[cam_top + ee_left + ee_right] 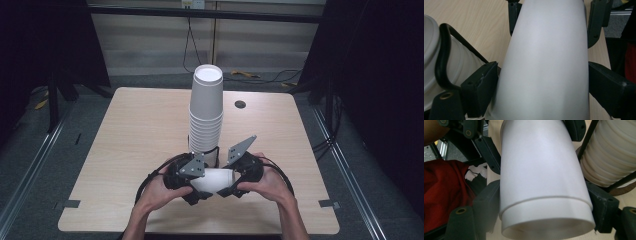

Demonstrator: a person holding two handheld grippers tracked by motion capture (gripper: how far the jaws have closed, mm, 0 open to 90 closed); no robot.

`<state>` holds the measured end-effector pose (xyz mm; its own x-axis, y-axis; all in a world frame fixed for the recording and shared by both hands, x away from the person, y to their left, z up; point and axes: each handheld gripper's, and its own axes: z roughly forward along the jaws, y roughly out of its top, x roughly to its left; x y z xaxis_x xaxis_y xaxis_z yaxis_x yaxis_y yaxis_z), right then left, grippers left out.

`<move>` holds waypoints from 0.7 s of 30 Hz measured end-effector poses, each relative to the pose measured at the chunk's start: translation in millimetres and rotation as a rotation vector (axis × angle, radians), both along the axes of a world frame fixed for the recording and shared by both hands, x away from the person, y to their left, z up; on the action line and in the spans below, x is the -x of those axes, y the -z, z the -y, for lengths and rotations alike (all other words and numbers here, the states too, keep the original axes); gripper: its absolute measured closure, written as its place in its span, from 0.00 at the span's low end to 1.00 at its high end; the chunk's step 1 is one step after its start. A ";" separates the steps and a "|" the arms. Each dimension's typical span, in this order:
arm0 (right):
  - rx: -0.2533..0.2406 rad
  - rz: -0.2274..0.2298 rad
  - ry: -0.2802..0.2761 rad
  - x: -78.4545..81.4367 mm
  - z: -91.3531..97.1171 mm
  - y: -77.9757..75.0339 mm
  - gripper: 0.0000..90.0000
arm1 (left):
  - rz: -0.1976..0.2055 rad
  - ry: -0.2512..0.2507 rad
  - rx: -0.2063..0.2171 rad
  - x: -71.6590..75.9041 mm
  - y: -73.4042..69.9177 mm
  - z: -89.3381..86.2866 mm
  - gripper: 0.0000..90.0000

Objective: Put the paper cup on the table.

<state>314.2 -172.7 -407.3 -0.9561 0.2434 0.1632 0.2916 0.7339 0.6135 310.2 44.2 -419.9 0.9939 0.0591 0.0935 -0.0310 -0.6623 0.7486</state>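
Paper cups, two nested white ones (216, 180), lie on their side above the near part of the wooden table (130, 150), held between our two grippers. From the high view, our left gripper (192, 186) takes one end and our right gripper (231, 189) the other, each in a hand that comes in from the bottom edge. Just behind them a tall stack of white cups (206, 107) stands upside down on the table, and a small dark round hole (240, 104) sits in the tabletop to its right.

Looking along our left gripper, the nested cups (546, 65) run away from us, tapering toward the far end. Our two black jaws press against the wide part on either side, so we are clenched on it. The other gripper's jaws flank the narrow end farther off. At the left edge the ribbed rims of the stack (431, 50) show, with a black cable (442, 57) looping across them.

Looking along our right gripper, the cups (541, 177) show a seam where the inner cup slides out of the outer one, with the open mouth nearest us. Our jaws sit tight against both sides, grasping the cups. The stack (609, 152) stands at the upper right, and red cloth (444, 192) shows at the left.
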 end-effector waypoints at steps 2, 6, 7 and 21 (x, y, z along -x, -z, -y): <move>-0.008 0.006 0.003 0.5 0.2 0.9 0.26 | -0.007 -0.008 0.014 0.2 -0.6 -1.0 0.14; -0.016 0.008 0.003 1.2 1.3 0.6 0.26 | -0.011 -0.014 0.039 0.0 -2.2 -2.7 0.15; -0.014 0.015 0.004 1.6 1.6 0.3 0.26 | -0.008 -0.012 0.049 -0.5 -2.8 -3.2 0.15; -0.061 0.042 0.024 4.5 6.9 -1.3 0.26 | -0.018 -0.033 0.125 -0.8 -7.3 -7.5 0.15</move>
